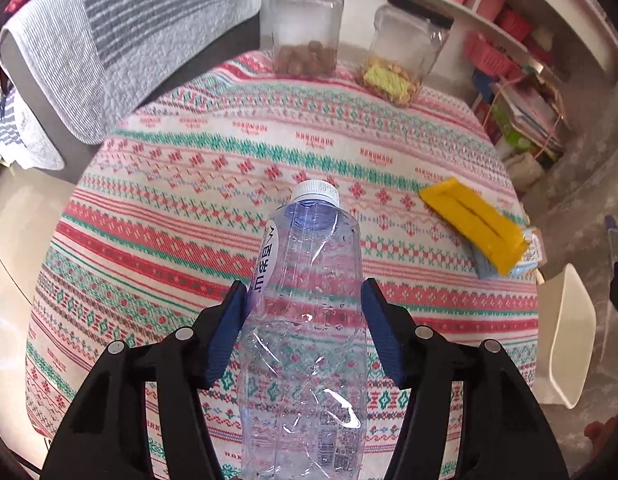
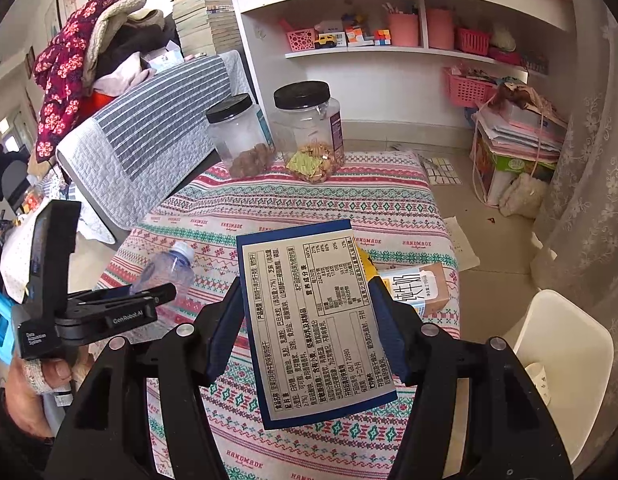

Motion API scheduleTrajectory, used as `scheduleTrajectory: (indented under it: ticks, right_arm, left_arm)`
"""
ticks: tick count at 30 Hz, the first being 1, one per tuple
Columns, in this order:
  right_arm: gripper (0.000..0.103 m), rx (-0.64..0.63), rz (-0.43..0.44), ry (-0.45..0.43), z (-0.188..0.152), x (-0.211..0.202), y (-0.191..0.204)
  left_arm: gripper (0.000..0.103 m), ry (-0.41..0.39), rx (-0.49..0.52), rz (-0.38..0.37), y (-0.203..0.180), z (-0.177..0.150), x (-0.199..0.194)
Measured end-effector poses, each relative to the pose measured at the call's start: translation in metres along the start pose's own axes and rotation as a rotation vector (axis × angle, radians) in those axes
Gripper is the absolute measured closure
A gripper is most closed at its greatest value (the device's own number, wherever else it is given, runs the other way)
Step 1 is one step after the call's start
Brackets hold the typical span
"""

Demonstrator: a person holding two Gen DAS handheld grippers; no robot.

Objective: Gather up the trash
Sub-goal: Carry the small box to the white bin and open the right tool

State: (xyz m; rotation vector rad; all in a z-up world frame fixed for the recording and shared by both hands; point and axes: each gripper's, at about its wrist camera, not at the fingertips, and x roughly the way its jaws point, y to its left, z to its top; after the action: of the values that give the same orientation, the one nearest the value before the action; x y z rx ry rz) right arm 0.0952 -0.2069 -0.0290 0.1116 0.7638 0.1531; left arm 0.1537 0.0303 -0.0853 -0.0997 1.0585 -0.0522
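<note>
**Bottle and box in your grippers**

Your left gripper (image 1: 303, 312) straddles the clear bottle (image 1: 309, 320); pads at its sides, contact unclear. Right gripper (image 2: 309, 320) clamps the blue box (image 2: 309, 320), held above the worktop (image 2: 389, 200). Yellow wrapper (image 1: 475, 222) lies right of the left gripper.

We see a table under a patterned cloth (image 1: 181, 240). Beyond our left tongs stand two black-lidded jars (image 1: 307, 28) (image 1: 405, 52); between their blue pads lies a clear bottle (image 1: 305, 320); a yellow packet (image 1: 475, 222) lies to their right.
</note>
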Motion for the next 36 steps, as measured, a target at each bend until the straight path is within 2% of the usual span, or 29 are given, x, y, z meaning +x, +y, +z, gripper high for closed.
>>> scheduleTrajectory:
  ticks: [4,7,12,18,27,36]
  right_arm:
    - [0.044,0.011,-0.005,-0.035,0.004,-0.002,0.003]
    - [0.044,0.017,-0.013,-0.077,0.008,-0.008,0.004]
    - [0.044,0.027,-0.032,-0.160,0.014,-0.024,0.002]
    - [0.044,0.022,-0.073,-0.216,0.017,-0.037,-0.004]
    - [0.044,0.017,-0.146,-0.272,0.013,-0.053,-0.014]
    - [0.044,0.028,-0.223,-0.312,0.008,-0.070,-0.031]
  left_arm:
    - [0.045,-0.115,-0.024,-0.012,-0.003,0.016,-0.024]
    - [0.045,-0.197,-0.025,0.007,-0.006,0.024,-0.041]
    - [0.044,-0.335,-0.009,0.017,-0.016,0.026,-0.076]
    - [0.044,-0.458,0.037,0.035,-0.032,0.021,-0.104]
    - [0.044,-0.564,0.101,0.037,-0.059,0.007,-0.128]
    - [0.044,-0.613,0.145,-0.004,-0.088,-0.003,-0.141]
